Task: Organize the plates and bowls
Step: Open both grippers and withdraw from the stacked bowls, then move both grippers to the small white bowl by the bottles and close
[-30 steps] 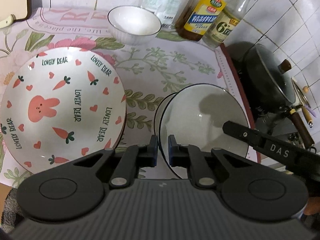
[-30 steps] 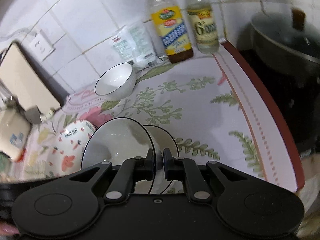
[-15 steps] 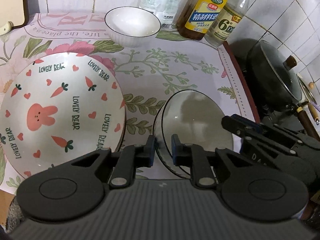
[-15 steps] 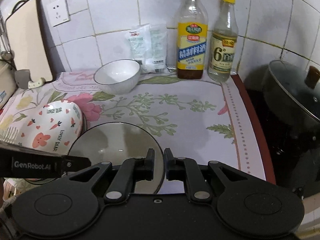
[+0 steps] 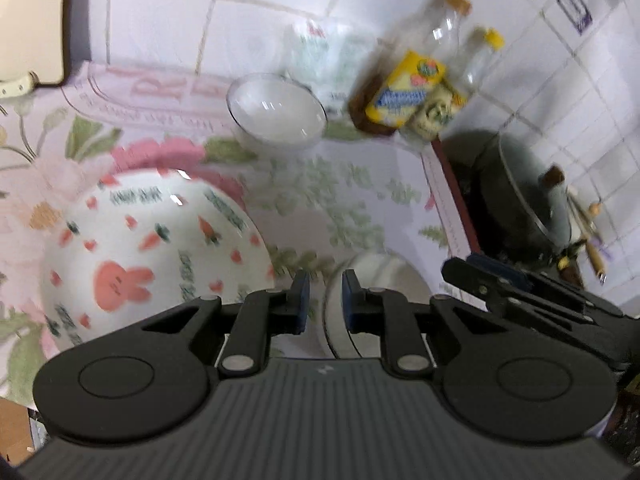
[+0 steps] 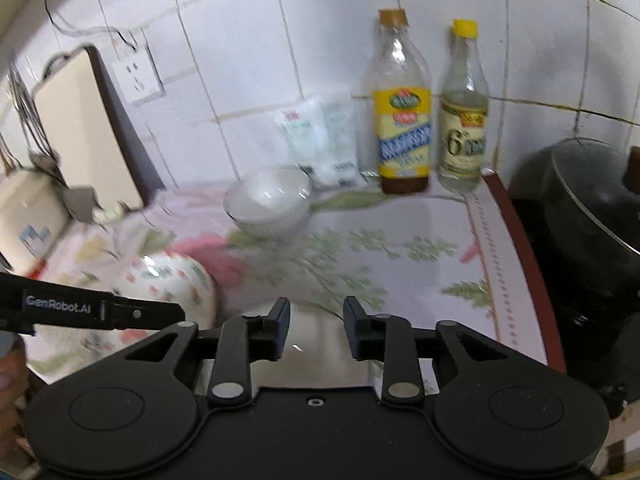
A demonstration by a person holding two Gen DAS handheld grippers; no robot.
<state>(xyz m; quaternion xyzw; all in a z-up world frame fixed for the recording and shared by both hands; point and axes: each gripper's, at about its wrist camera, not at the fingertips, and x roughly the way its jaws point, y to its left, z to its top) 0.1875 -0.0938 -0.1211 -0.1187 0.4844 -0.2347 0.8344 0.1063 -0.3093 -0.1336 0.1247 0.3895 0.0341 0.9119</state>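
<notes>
Now both grippers hover low over the floral mat, jaws parted above the white plates

Left gripper (image 5: 323, 298) has a narrow gap between its fingers, with the rim of the dark-edged white plate (image 5: 384, 280) showing in that gap; whether the pads touch it cannot be told through the blur. Right gripper (image 6: 316, 322) stands wider open and grips nothing, the same plate (image 6: 320, 340) lying just beneath its fingers. Just left of that plate sits the rabbit-and-carrot bowl (image 5: 156, 256), resting on the mat (image 5: 352, 196). A small white bowl (image 6: 268, 200) stands farther back near the tiled wall, beside two bottles (image 6: 404, 120) and a white packet (image 6: 320, 140). A dark lidded pot (image 6: 592, 216) sits off the mat's right edge
</notes>
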